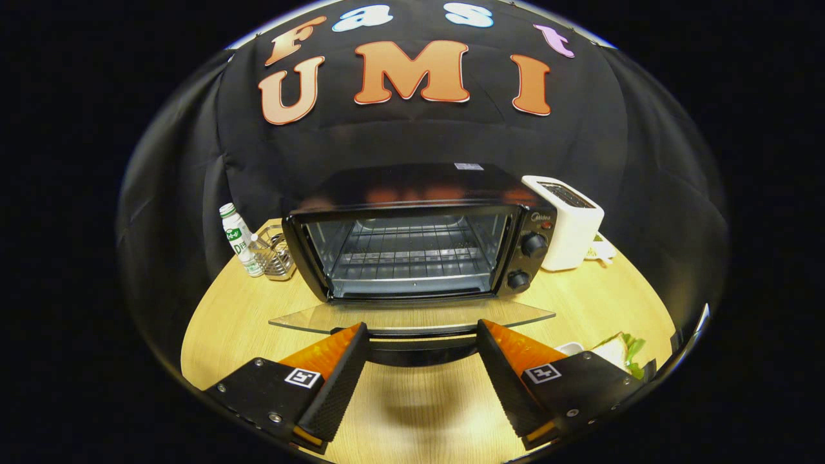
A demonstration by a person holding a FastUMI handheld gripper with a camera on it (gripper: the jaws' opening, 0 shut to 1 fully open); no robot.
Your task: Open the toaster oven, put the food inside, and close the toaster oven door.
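Black toaster oven (419, 238) at the middle of the wooden counter (245, 322), glass door (412, 316) folded down flat, wire rack bare. Tongs (422, 335) spread apart, holding nothing, tips just before the door's handle. Sandwich (615, 351) beside the right finger. White toaster (570, 222) right of the oven; bottle (237, 238) and wire basket (274, 254) left.

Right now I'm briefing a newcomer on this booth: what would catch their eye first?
The black toaster oven at the middle of the wooden table, its glass door folded down flat and the wire rack inside bare. The open gripper has its fingertips at the door's front edge. A white toaster stands beside the oven's knobs, and a sandwich lies past the right-hand finger.
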